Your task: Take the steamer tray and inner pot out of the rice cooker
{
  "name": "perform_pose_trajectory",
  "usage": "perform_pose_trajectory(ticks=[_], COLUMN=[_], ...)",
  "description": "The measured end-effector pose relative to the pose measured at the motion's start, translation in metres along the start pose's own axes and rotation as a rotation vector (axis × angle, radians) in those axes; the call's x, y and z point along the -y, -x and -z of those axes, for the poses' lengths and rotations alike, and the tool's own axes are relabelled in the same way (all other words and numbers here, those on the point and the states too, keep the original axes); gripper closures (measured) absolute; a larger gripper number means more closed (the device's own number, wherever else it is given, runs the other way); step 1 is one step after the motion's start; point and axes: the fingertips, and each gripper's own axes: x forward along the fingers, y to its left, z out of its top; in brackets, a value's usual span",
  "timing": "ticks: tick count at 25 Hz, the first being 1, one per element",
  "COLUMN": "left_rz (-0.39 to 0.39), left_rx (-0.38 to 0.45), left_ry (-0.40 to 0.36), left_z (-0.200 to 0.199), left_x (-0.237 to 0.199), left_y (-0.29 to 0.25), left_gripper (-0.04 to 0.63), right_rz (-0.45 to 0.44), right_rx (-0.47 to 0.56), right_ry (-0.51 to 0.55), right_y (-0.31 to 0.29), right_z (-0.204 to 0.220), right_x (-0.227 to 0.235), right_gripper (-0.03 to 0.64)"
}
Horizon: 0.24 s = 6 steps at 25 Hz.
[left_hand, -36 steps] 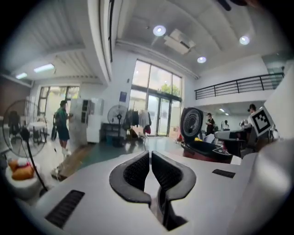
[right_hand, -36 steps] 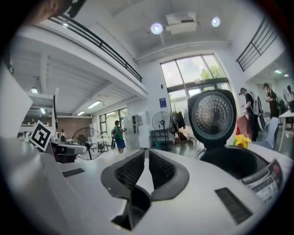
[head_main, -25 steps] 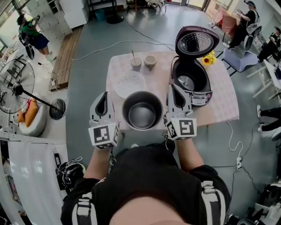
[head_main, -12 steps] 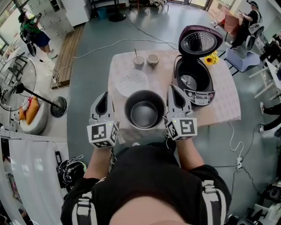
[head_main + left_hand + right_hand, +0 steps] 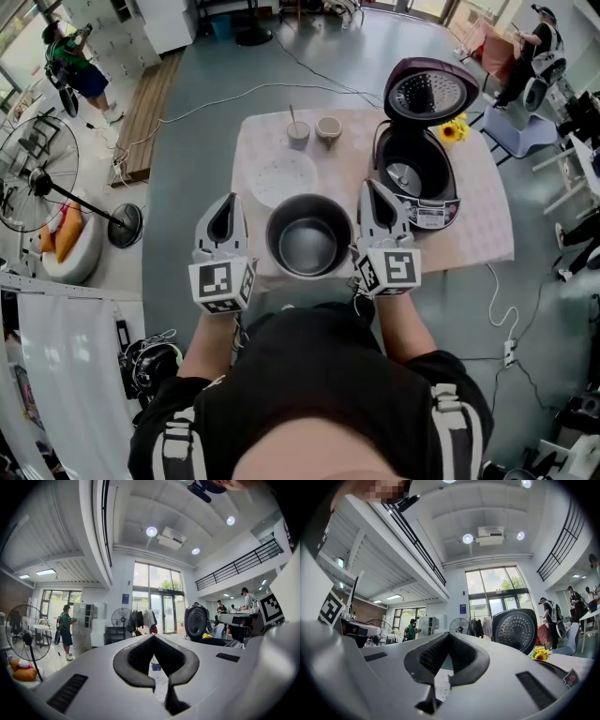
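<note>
The dark metal inner pot [image 5: 308, 235] stands on the table [image 5: 483, 220] near its front edge, empty. Behind it to the left lies the round white steamer tray [image 5: 280, 178]. At the table's right stands the rice cooker [image 5: 413, 183], lid [image 5: 432, 95] up and its well without a pot. My left gripper [image 5: 225, 201] hangs left of the pot, shut and holding nothing. My right gripper [image 5: 367, 187] is between pot and cooker, also shut and holding nothing. The left gripper view shows its pads [image 5: 136, 660] closed together, the right gripper view likewise [image 5: 429, 660].
Two small cups [image 5: 312, 131] stand at the table's far edge, one with a spoon. A sunflower [image 5: 453, 129] lies beside the cooker's lid. A floor fan [image 5: 37, 178] stands far left, cables run over the floor, and people are at the room's edges.
</note>
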Motion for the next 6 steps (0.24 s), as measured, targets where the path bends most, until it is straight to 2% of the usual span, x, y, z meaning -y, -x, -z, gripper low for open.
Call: perform_pose_trajectory(ticks=[6], left_rz=[0.009], left_rx=[0.013], left_ry=[-0.013], left_z=[-0.0032], left_x=[0.0057], left_y=[0.0002], left_gripper=[0.591], right_rz=[-0.001], right_rx=[-0.007], right_ry=[0.006], right_y=[-0.0007], right_z=[0.0025], right_x=[0.0028], right_gripper=[0.618])
